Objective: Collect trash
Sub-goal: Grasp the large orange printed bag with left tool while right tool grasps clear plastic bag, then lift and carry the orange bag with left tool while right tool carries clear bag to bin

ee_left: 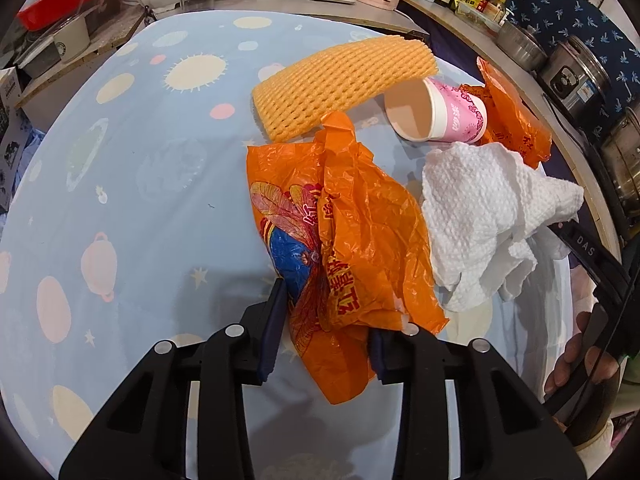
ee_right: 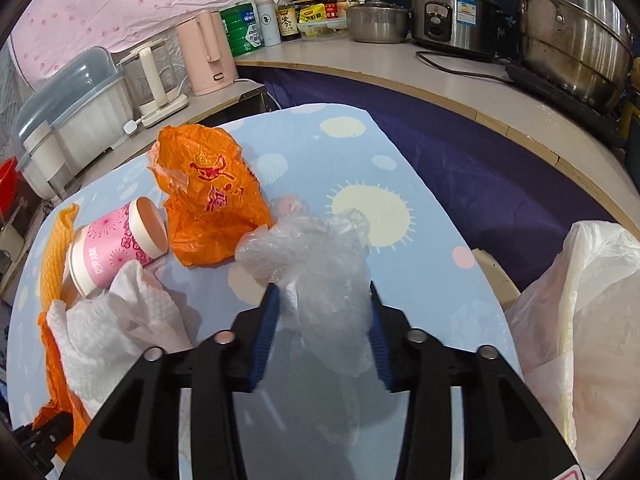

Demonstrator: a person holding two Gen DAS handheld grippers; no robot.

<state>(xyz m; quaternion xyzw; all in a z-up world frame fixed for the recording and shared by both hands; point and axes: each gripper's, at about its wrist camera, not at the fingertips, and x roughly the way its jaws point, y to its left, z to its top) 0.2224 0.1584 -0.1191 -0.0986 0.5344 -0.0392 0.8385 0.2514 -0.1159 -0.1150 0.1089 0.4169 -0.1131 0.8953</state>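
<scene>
Your left gripper (ee_left: pixel 326 320) sits at the bottom centre of the left wrist view, its blue pads closed on the near end of a crumpled orange plastic bag (ee_left: pixel 340 232) printed with a red and blue insect; the bag lies on the pale blue patterned tablecloth (ee_left: pixel 140 200) and stretches up toward mid-frame. Just right of it lies a wadded white paper towel (ee_left: pixel 480 216); above that, a pink paper cup (ee_left: pixel 440 114) lies on its side with its mouth facing left, touching the yellow foam fruit net (ee_left: pixel 344 84) in the upper centre; a second orange bag (ee_left: pixel 516 120) lies behind the cup at the right. Your right gripper (ee_right: pixel 322 320), at the bottom centre of the right wrist view, has its pads pressed against a bunched clear plastic bag (ee_right: pixel 316 264), which rises between the fingers toward mid-frame; at the right edge of that view stands a white trash bag (ee_right: pixel 580 320), beyond the table's edge. A rice cooker (ee_right: pixel 452 20) and steel pots stand on the counter along the top.
</scene>
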